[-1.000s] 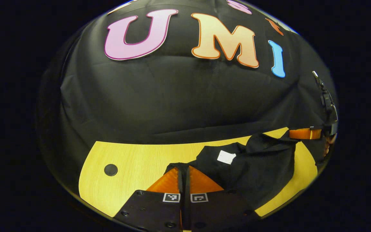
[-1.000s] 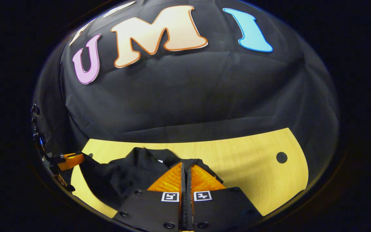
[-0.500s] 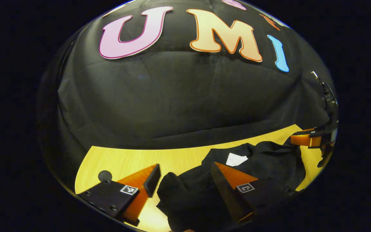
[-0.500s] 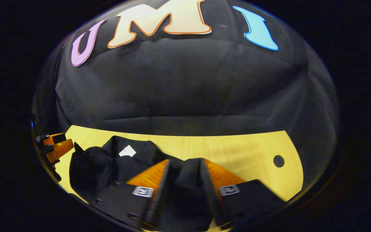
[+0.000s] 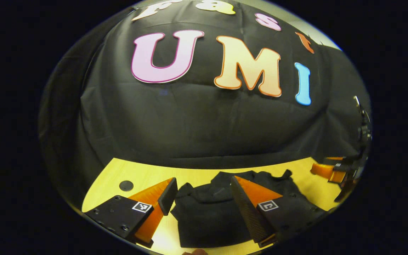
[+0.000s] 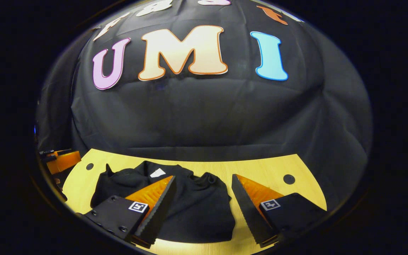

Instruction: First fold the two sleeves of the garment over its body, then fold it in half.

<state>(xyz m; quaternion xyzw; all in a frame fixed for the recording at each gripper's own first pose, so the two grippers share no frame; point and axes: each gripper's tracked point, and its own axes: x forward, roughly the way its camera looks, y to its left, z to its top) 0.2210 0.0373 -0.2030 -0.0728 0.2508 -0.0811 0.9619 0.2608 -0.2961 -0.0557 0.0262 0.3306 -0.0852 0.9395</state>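
With my left gripper [image 5: 202,193] and right gripper [image 6: 202,193] both spread wide and holding nothing above the black garment [image 6: 190,209], which lies bunched on the wooden table [image 6: 267,168], I judge the halving fold laid, leaving only smoothing.

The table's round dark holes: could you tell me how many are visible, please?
2 in the right gripper view: one hole near the table's far left corner, beside the black garment, the other hole at the right. More may be hidden beneath the garment.
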